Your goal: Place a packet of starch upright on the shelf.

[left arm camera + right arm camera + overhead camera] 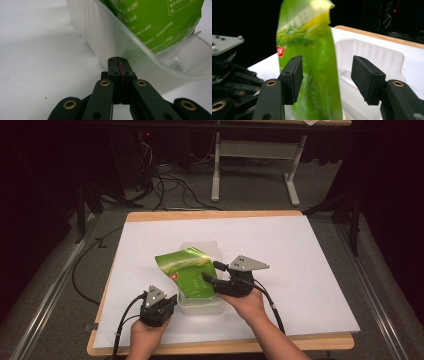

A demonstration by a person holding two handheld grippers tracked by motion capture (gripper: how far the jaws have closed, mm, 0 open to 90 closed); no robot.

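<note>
Tabletop [310, 270], covered by a white sheet with a wooden edge showing along the far and near sides, carries all the work. Both forearms enter from the near edge; the left hand [146, 336] sits low near the near-left part of the sheet, wrist roughly level, and the right hand [248, 304] is raised a little higher and angled toward the centre. Beyond the tabletop, on the grey floor, stand the legs of a white frame [252, 157] with loose black cables [170, 187] beside it; none of this lies in the way of the hands. A clear plastic tray [216, 247] rests on the sheet between the two hands. A green pouch [187, 270] stands tilted in the tray, its top leaning over the tray's left side and its lower end down inside. In the left gripper view the tray's clear wall [105, 47] is directly ahead, with the pouch's printed face above its rim. Left tool [172, 301]: jaws fully closed together, nothing between them, tips just beside the tray's outer wall; contact cannot be told. Right tool [327, 80]: jaws parted, the pouch standing between them; the left pad [293, 75] is close against the pouch's edge, the right pad [367, 78] is clear of it, so no grip.
</note>
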